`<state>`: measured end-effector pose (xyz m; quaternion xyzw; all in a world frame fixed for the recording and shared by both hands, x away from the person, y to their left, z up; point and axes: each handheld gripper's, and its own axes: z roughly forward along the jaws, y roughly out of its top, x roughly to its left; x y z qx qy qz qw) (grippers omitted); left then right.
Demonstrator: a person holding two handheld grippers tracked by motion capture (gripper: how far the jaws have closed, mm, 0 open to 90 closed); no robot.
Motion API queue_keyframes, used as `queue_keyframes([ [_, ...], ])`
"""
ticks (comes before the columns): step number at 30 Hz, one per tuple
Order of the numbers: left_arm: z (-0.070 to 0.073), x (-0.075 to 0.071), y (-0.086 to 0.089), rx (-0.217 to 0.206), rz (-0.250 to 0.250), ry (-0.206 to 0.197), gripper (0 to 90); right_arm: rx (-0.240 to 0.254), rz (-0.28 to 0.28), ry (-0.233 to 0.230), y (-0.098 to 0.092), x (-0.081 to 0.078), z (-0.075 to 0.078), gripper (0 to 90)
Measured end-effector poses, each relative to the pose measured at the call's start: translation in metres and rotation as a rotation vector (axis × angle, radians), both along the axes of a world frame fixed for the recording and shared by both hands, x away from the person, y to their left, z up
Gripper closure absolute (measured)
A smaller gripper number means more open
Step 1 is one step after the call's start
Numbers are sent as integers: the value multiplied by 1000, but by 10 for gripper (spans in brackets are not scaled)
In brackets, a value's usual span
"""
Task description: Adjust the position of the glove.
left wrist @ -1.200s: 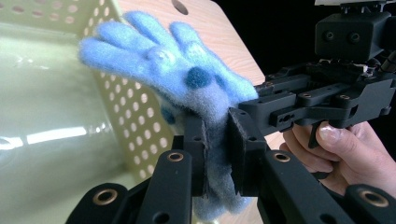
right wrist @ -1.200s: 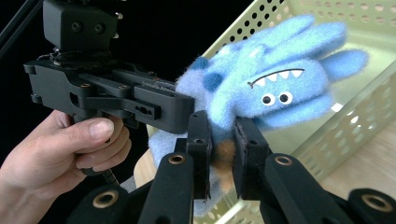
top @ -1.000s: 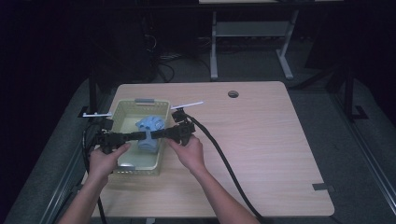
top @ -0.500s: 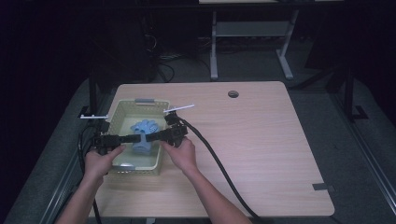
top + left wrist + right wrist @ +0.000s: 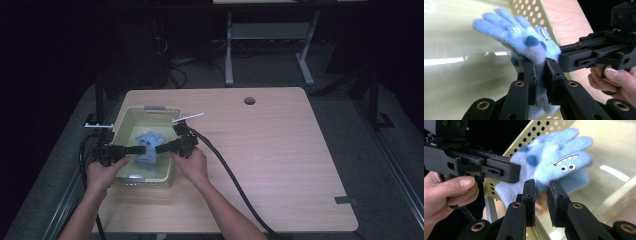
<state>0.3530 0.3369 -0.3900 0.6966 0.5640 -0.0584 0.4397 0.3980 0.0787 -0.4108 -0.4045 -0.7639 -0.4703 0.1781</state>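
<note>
I see the fuzzy blue monster glove point(image 5: 146, 153) held over the pale green perforated basket point(image 5: 131, 114), inside its walls. My left gripper point(image 5: 541, 75) is clamped on the glove's cuff edge, pads pressing fleece. My right gripper point(image 5: 541, 195) has its jaws close together with a fold of the glove between them (whether the pads bite, I can't tell). The basket sits at the wooden table's point(image 5: 280, 150) left side.

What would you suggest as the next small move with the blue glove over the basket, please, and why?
Probably lower it a little further into the basket, then open. Both the left gripper and the right gripper pinch the blue glove at its cuff end, and it hangs above the basket's floor with the walls around it.
</note>
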Motion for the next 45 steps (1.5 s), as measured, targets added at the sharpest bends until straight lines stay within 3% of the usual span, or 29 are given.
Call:
queue_keyframes([
  [10,-12,13,-6,187,10,77,803,-30,-1,-27,-10,-4,6,723],
  [11,-12,15,-8,231,-6,99,800,-26,-1,-30,-12,-4,6,721],
  [13,-13,18,-11,279,-11,118,790,-26,-3,-30,-15,-4,6,713],
  [14,-14,21,-14,309,-16,147,775,-26,-8,-23,-18,-4,6,708],
  [15,-14,21,-14,309,-16,147,761,-29,-5,-27,-20,-4,6,704],
  [18,-18,26,-19,371,-31,200,719,-29,-4,-38,-22,-4,6,701],
  [19,-19,27,-20,374,-21,206,654,-25,-4,-37,-24,-4,8,696],
  [25,-13,29,-19,428,6,220,567,-19,-1,-42,-32,-4,11,678],
  [29,-1,27,-13,470,22,170,560,-12,-11,-46,-41,-6,14,665],
  [31,2,25,-15,475,2,147,634,-10,-13,-46,-46,-6,15,656],
  [34,-3,27,-23,495,-41,161,733,-8,-15,-46,-52,-6,16,640],
  [43,-23,42,-37,593,-92,232,725,-7,-21,-83,-71,-6,23,618],
  [45,-26,43,-37,587,-95,241,714,-8,-26,-77,-75,-6,24,609],
])
